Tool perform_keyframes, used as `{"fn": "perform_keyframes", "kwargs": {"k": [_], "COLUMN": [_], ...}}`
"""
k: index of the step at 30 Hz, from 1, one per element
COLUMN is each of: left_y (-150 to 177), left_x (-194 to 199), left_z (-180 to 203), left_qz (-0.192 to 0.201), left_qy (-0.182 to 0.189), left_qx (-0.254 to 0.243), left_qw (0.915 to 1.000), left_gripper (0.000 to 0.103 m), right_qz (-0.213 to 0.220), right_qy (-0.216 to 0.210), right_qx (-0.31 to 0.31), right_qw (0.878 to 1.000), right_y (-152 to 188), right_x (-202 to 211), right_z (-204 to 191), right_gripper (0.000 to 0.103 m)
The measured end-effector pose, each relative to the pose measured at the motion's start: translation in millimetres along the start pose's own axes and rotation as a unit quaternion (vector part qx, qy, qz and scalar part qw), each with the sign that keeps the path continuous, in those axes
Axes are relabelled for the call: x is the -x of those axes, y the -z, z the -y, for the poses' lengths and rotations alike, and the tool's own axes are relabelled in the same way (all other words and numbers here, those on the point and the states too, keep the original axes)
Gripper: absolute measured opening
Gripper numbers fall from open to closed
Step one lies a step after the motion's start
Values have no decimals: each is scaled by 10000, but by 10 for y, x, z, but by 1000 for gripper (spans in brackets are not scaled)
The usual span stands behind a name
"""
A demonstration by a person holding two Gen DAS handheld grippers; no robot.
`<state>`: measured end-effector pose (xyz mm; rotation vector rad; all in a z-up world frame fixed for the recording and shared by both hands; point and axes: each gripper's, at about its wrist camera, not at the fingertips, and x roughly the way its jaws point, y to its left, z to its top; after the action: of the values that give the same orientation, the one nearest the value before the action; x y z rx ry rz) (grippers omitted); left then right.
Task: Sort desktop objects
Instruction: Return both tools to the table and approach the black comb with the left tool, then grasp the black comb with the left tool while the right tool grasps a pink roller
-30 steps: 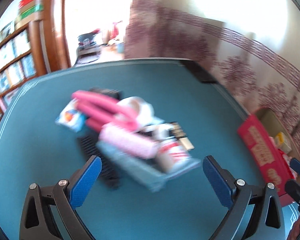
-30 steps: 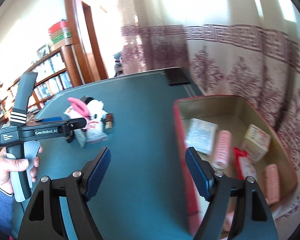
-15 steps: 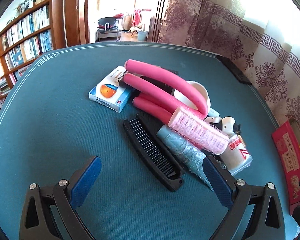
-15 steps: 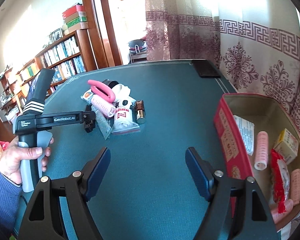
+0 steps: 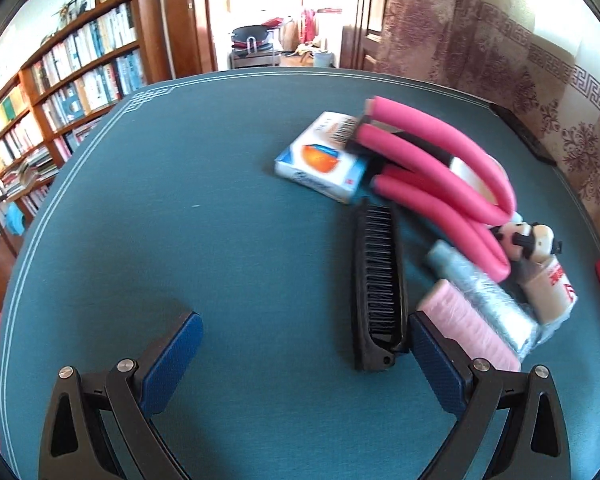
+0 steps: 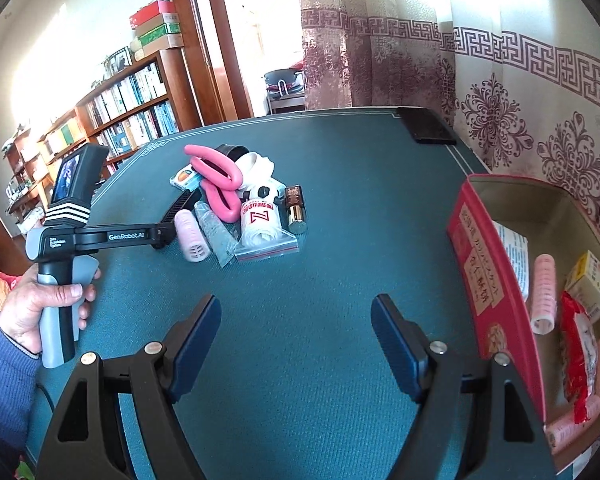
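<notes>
A pile of objects lies on the green table (image 5: pixel 180 240): a black comb (image 5: pixel 376 280), a pale pink hair roller (image 5: pixel 468 324), long pink foam rollers (image 5: pixel 440 172), a blue-and-white box (image 5: pixel 324 160), a grey tube (image 5: pixel 480 284) and a bagged white bottle (image 5: pixel 548 284). My left gripper (image 5: pixel 306 344) is open and empty, low over the table, its right finger beside the comb's near end. My right gripper (image 6: pixel 296 336) is open and empty over bare table between the pile (image 6: pixel 236 196) and the red box (image 6: pixel 496 276).
The red box holds pink rollers (image 6: pixel 542 292), a red packet (image 6: pixel 578 344) and small cartons. A gold lipstick (image 6: pixel 295 208) lies right of the pile. A black phone (image 6: pixel 426 130) lies at the far table edge. Bookshelves (image 5: pixel 60 92) stand to the left.
My left gripper has swung left and come lower toward the pile, so the comb now lies by its right finger. My right gripper has barely moved.
</notes>
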<state>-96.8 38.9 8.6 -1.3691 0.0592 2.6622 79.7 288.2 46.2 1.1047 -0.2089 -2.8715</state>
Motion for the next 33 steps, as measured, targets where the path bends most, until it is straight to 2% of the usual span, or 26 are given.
{"fn": "perform_keyframes", "kwargs": {"k": [4,8,14,15,16,17,18,21,24,29,33], "left_y": [10,-43,-214,-240,-275,-304,-319,-326,-232,-36,62], "left_x": [-8,-39,-164,-179,-207,-217,-211,-171,-94,44,119], "left_z": [-126,-59,74,83,108,142,169,184,82,-116,-223], "left_qz": [-20,73,183,194,190,228,274,236,204,215,238], "left_qy": [-53,-30,254,289,273,138,187,341,580,655,678], "left_qx": [117,-27,-228,-240,-273,-402,-510,-656,-498,-247,-149], "left_qw": [9999,10000,9993,9991,9991,9988,9981,9970,9969,9973,9973], "left_gripper": [102,102,100,88,82,69,54,33,29,28,28], "right_qz": [-28,-69,-139,-153,-168,-179,-187,-170,-175,-387,-608], "right_qy": [-43,-55,-93,-100,-108,-123,-141,-214,-463,-841,-1026], "right_qx": [18,21,49,61,76,96,130,275,390,339,415], "right_qw": [10000,10000,9998,9998,9998,9997,9996,9992,9980,9951,9920], "right_y": [17,40,75,77,74,71,63,30,-44,-163,-265], "right_x": [-17,-28,-34,-41,-51,-61,-72,-98,-167,-413,-643], "right_z": [-34,-59,-85,-96,-111,-128,-149,-259,-394,-600,-834], "right_gripper": [81,81,81,81,81,81,81,81,81,81,72]}}
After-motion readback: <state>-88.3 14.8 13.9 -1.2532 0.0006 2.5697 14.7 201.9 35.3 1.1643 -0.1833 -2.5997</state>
